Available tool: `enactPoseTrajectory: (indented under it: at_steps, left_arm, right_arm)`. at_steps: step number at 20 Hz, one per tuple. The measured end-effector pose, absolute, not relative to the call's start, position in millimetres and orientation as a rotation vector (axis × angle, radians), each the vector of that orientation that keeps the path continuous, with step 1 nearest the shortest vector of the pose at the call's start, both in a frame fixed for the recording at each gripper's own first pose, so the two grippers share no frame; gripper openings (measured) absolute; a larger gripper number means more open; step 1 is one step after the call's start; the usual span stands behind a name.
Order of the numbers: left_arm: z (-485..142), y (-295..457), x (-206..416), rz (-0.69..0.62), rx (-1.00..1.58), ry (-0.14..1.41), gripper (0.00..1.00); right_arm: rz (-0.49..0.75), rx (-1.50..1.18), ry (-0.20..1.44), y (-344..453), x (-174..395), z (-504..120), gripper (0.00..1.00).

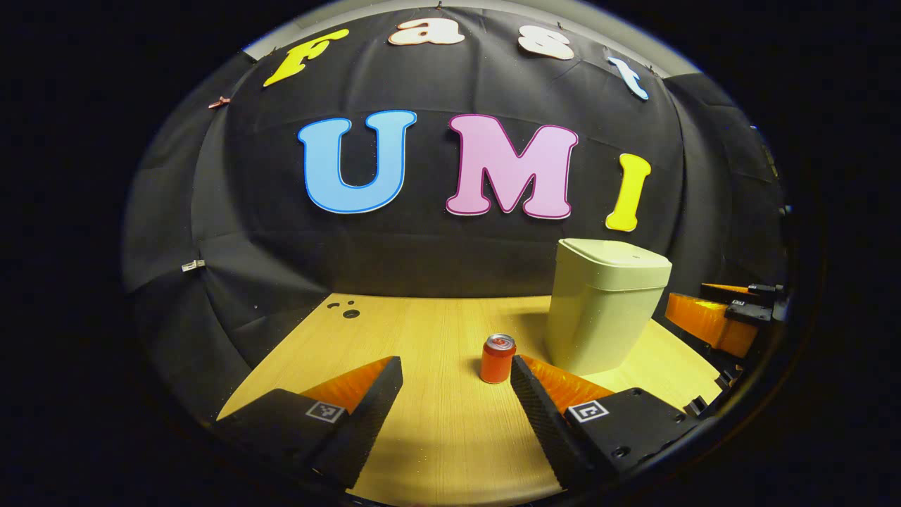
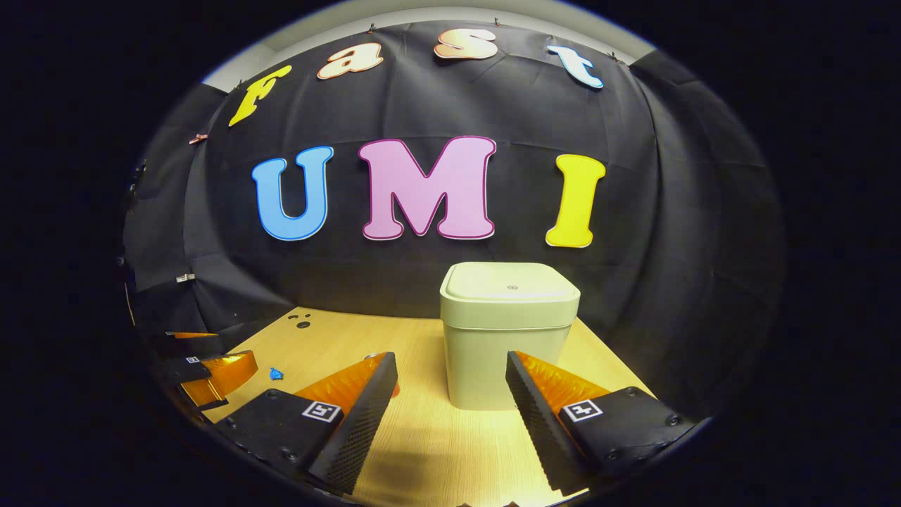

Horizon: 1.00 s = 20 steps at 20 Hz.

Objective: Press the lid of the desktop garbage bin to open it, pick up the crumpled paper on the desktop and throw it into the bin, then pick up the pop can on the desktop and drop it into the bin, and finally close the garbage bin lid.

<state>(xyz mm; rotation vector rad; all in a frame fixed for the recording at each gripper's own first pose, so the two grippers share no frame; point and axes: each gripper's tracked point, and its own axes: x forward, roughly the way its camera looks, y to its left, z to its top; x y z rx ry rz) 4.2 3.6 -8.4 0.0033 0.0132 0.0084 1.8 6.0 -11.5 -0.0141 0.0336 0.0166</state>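
Both tongs, left (image 1: 456, 408) and right (image 2: 450, 405), are wide open and empty. The bin (image 2: 503, 331) stands far right on the bench (image 1: 436, 436), lid (image 2: 510, 282) shut, facing the right tongs for pressing; the can (image 1: 498, 359) waits near its left.

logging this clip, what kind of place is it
Likely a staged recording booth, not a real home: black cloth wall behind a bare wooden desktop, holding just a lidded bin and a pop can.

Each gripper (image 1: 456, 394) carries square coded tags and screws
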Motion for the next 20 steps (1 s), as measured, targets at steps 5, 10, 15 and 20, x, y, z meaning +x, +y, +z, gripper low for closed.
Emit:
enactPoseTrajectory:
  at_steps: [5,10,15,20]
  left_arm:
    - [-7.2,4.1,5.6,0.013,0.002,0.014,0.99]
    - [-8.2,0.4,7.0,0.006,0.007,0.016,0.99]
    - [-8.8,-1.4,6.2,0.005,0.009,0.019,0.99]
    - [-14.8,-4.8,2.9,-0.002,0.014,0.030,0.99]
  right_arm:
    - [0.024,-0.012,0.048,6.4,1.9,-13.2,0.98]
    - [0.016,-0.003,0.055,2.9,1.7,-16.3,0.98]
    - [0.017,-0.007,0.064,4.3,-1.3,-13.9,0.98]
    - [0.035,-0.016,0.050,5.5,-1.6,-6.0,0.90]
